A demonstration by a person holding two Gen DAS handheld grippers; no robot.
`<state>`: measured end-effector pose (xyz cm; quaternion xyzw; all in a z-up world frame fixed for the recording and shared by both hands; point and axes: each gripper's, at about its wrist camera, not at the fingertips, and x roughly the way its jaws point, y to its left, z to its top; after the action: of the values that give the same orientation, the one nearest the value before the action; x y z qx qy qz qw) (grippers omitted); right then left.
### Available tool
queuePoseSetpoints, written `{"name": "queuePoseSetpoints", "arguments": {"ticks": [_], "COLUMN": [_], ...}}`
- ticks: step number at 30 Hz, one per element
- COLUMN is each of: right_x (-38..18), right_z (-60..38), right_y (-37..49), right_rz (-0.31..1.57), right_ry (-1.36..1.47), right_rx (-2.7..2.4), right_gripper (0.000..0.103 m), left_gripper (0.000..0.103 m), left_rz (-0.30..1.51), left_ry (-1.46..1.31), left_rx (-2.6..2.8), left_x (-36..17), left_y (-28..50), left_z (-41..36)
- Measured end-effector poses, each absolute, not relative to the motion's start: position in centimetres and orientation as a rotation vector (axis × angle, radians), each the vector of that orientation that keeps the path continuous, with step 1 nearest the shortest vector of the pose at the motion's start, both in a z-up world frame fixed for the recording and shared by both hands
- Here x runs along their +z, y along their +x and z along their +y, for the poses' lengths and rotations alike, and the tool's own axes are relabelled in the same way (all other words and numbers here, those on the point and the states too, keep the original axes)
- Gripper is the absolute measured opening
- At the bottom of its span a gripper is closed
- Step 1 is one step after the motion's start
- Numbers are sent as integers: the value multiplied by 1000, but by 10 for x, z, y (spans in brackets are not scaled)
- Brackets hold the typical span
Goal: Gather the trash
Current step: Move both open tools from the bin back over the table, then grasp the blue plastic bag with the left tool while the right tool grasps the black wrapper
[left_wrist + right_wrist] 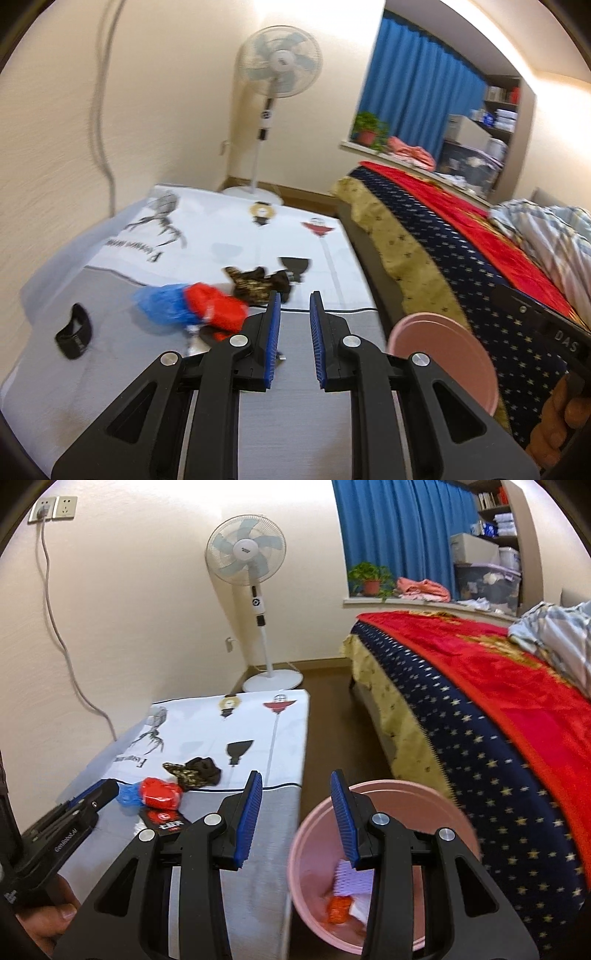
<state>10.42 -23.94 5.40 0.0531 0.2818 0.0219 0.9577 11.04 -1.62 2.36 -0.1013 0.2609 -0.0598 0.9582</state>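
Observation:
Several bits of trash lie on a low table [110, 387]: a blue plastic bag [162, 304], a red bag [218, 308], a brown patterned wrapper [258, 284] and a black strap [74, 334]. My left gripper [295, 299] hovers just short of the red bag, its jaws a little apart with nothing between them. My right gripper [295, 779] is open and empty, straddling the table's edge and a pink bin [388, 786] on the floor. The bin holds pale purple paper [351, 880] and an orange-red scrap [338, 908]. The right wrist view also shows the red bag [160, 794] and a black-and-red packet [166, 821].
A bed with a red and star-patterned blanket [480, 701] stands to the right of the bin, leaving a narrow strip of brown floor. A standing fan [245, 554] is in the far corner. A grey cable [62, 646] hangs down the wall on the left.

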Motion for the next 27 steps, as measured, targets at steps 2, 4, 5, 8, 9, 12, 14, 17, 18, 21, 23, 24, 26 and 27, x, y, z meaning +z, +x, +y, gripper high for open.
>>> {"name": "queuePoseSetpoints", "arguments": {"ticks": [2, 4, 5, 8, 9, 12, 14, 17, 18, 21, 23, 24, 26, 27], "right_x": [49, 43, 41, 33, 30, 22, 16, 6, 2, -8, -14, -17, -24, -28], "right_z": [-233, -226, -223, -214, -211, -202, -195, -183, -179, -163, -152, -147, -135, -126], "right_y": [109, 115, 118, 127, 130, 139, 145, 154, 156, 164, 168, 169, 171, 172], "right_rz": [579, 591, 595, 606, 609, 621, 628, 645, 654, 681, 698, 709, 735, 750], "right_ry": [119, 122, 124, 135, 141, 155, 164, 169, 169, 159, 152, 149, 138, 123], "right_rx": [62, 76, 83, 106, 114, 142, 165, 202, 216, 271, 310, 333, 377, 402], "right_gripper": [40, 39, 39, 39, 38, 37, 37, 37, 37, 37, 37, 37, 38, 38], "left_gripper": [17, 17, 17, 17, 17, 17, 17, 17, 17, 17, 17, 17, 17, 17], "left_rz": [538, 549, 554, 568, 570, 570, 568, 566, 567, 570, 572, 572, 572, 572], "left_ry": [-213, -222, -224, -234, -235, -236, -239, -235, -239, -250, -257, -261, -265, -271], "left_rx": [-82, -61, -54, -29, -21, 14, 38, 81, 94, 131, 153, 164, 182, 189], "left_x": [19, 14, 12, 4, 3, -1, -4, -9, -10, -14, -16, -17, -18, -19], "left_y": [114, 117, 118, 123, 124, 127, 129, 133, 135, 137, 138, 139, 140, 140], "left_z": [-8, -2, 0, 8, 8, 15, 21, 32, 36, 46, 52, 55, 59, 62]}}
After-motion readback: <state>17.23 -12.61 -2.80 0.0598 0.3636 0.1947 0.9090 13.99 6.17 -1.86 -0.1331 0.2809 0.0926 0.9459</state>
